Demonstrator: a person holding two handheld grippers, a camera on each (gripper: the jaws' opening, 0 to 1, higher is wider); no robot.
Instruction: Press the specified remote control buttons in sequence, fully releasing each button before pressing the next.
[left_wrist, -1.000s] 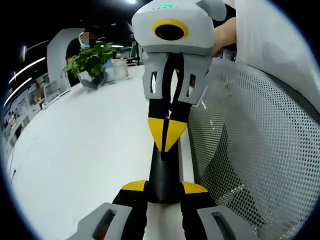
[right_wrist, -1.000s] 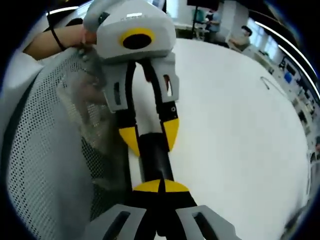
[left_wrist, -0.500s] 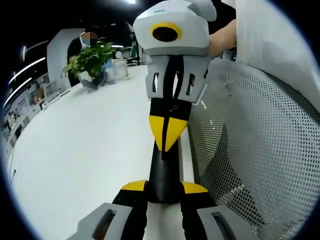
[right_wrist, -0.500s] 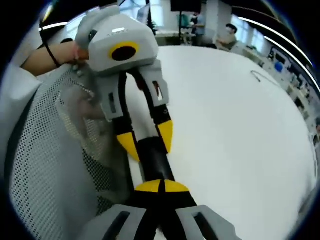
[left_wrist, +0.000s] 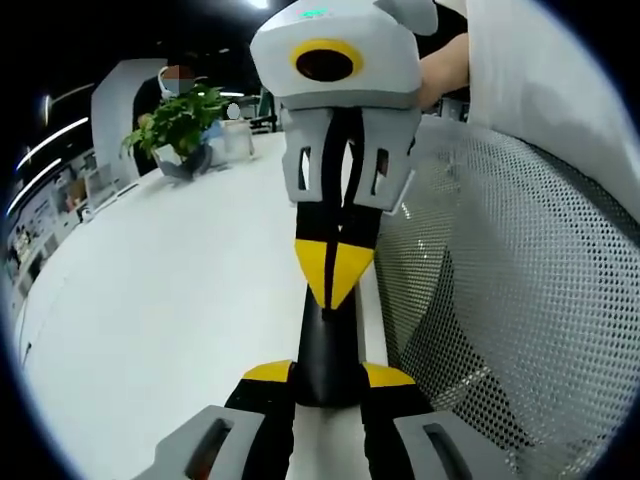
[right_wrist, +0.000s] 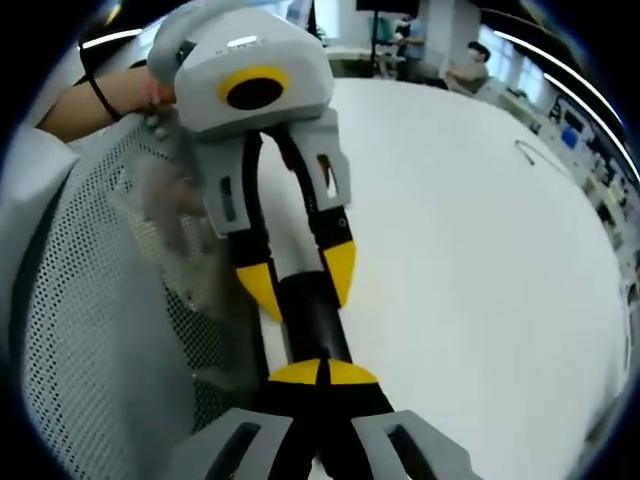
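Starting with the left gripper view: the left gripper (left_wrist: 328, 372) has its yellow-tipped jaws closed in on the remote control (left_wrist: 328, 345), a slim dark bar held out over the white table (left_wrist: 150, 300), right next to a mesh chair back (left_wrist: 500, 300). The right gripper (left_wrist: 335, 280) comes down from the top with its tips pinched together and empty, the point resting on the remote's top face (can't make out any buttons, too dark). Over in the right gripper view it's the same deal: the closed tips sit on the remote, with the left gripper's pads either side of it further along. My worry is that a push with that narrow point could lever the remote out of the left claw's side grip or skid onto a neighbouring key. A half-hearted lift wouldn't count as a full release either.
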